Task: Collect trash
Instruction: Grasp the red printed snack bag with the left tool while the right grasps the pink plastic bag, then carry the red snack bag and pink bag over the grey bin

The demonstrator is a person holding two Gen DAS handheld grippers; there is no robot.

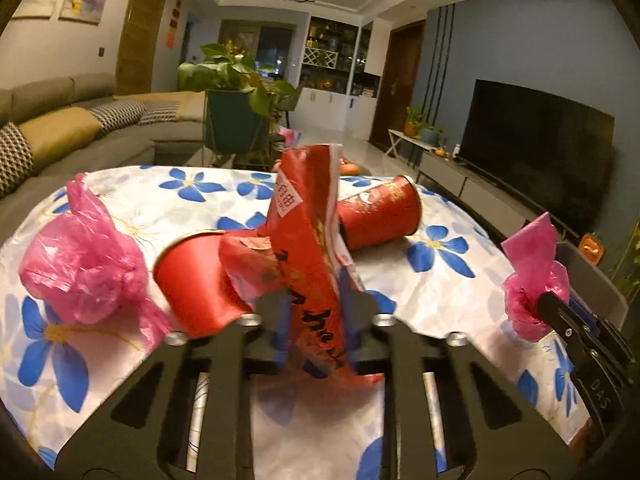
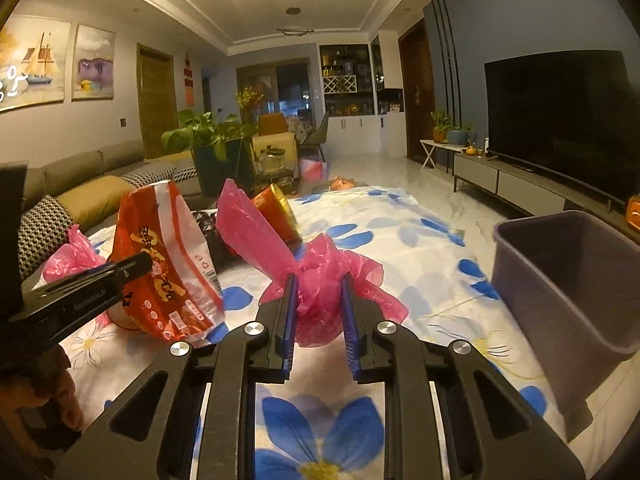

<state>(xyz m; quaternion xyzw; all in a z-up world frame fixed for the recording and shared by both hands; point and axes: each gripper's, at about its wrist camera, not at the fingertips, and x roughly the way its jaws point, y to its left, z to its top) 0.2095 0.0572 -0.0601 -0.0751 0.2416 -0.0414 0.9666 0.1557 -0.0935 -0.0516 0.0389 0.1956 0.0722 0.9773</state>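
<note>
My left gripper [image 1: 316, 304] is shut on a red snack bag [image 1: 304, 216], which stands up between its blue pads above the flowered tablecloth [image 1: 440, 280]. In the right wrist view the same snack bag [image 2: 168, 256] hangs from the left gripper [image 2: 136, 268] at the left. My right gripper [image 2: 318, 284] is shut on a crumpled pink plastic bag [image 2: 332, 280], held just above the cloth. Two red paper cups [image 1: 192, 280] [image 1: 380, 216] lie on their sides behind the snack bag. Another pink plastic bag [image 1: 80, 264] lies at the left.
A grey plastic bin [image 2: 568, 280] stands on the table's right edge, near my right gripper. A dark bag [image 2: 208, 220] lies behind the trash. Beyond the table are a sofa [image 1: 60, 132], a potted plant [image 1: 236, 80] and a television [image 2: 560, 120].
</note>
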